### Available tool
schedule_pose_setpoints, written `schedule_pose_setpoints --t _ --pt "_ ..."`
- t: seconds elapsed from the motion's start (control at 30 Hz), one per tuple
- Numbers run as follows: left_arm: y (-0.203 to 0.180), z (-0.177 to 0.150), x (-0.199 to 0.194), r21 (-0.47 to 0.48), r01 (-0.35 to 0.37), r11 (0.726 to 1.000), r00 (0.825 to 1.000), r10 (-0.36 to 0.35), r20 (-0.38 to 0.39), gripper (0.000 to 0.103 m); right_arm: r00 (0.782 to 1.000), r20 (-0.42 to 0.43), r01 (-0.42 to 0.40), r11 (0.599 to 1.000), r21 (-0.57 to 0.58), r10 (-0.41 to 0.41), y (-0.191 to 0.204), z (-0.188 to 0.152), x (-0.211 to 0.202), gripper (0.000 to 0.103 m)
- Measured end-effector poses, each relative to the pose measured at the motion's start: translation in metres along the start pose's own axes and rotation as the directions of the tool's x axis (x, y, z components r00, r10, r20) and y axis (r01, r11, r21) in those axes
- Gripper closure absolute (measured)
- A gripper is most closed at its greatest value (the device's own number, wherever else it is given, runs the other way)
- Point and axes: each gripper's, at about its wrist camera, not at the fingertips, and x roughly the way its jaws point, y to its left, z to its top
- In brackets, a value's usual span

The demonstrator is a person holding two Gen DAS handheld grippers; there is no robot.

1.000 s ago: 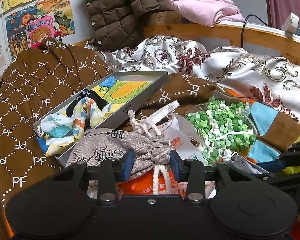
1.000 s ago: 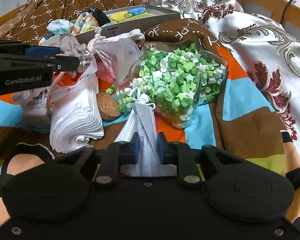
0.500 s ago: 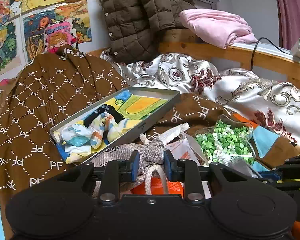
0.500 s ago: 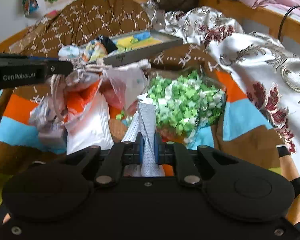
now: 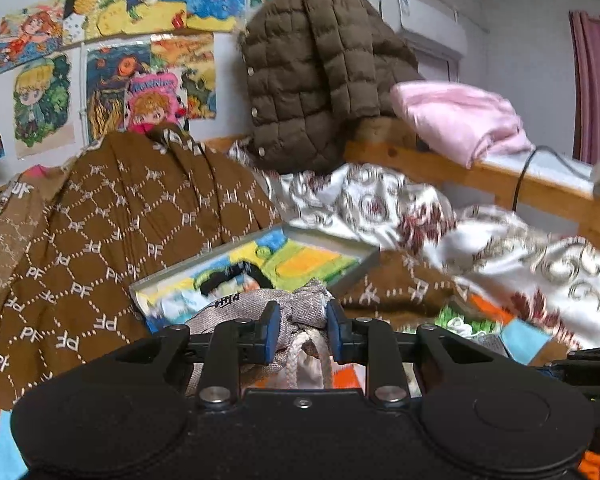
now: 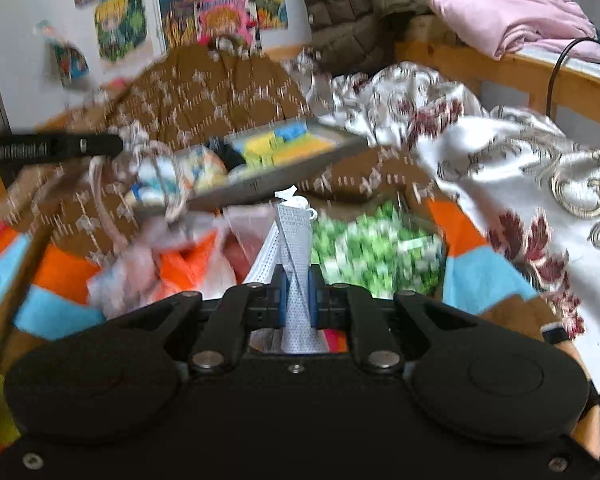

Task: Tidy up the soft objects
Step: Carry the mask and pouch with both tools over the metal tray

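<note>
The left gripper (image 5: 299, 333) jaws clench the grey drawstring pouch (image 5: 260, 308) by its cinched neck, near the tray (image 5: 356, 256); the right gripper (image 6: 297, 296) pinches a face mask (image 6: 294, 248), both raised clear of the bed's clutter, likely for sorting.

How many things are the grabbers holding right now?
2. The left gripper pinches a grey drawstring pouch by its gathered neck. The right gripper clamps a white face mask. Anything else held is hidden.
</note>
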Motion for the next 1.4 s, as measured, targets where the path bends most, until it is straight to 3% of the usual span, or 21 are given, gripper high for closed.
schedule_pose_setpoints --t 0.23,0.47,0.67,0.9,1.13,1.4 --pt "0.005 0.025 -0.004 -0.066 0.025 0.998 0.994 -0.018 0.106 0.076 0.987 0.157 -0.034 0.998 -0.058 0.042 0.011 0.06 -0.018 0.098" --pt "0.013 0.043 0.013 -0.101 0.029 0.994 0.983 -0.01 0.182 0.076 0.978 0.202 -0.024 0.989 -0.147 0.053 0.03 0.11 0.009 0.098" --pt "0.045 0.057 0.049 -0.197 0.032 0.98 0.972 0.015 0.233 0.076 0.978 0.2 -0.007 0.972 -0.237 0.056 0.058 0.145 0.047 0.098" --pt "0.096 0.061 0.093 -0.302 0.06 0.952 0.959 0.029 0.283 0.076 0.989 0.146 0.014 0.954 -0.298 0.031 0.08 0.169 0.109 0.098" --pt "0.137 0.041 0.144 -0.403 0.086 0.911 0.972 0.013 0.237 0.076 0.999 0.038 0.02 0.942 -0.334 -0.008 0.094 0.174 0.176 0.098" --pt "0.151 0.021 0.183 -0.459 0.076 0.885 0.99 -0.011 0.143 0.076 0.993 -0.06 0.076 0.932 -0.353 -0.104 0.092 0.171 0.229 0.098"
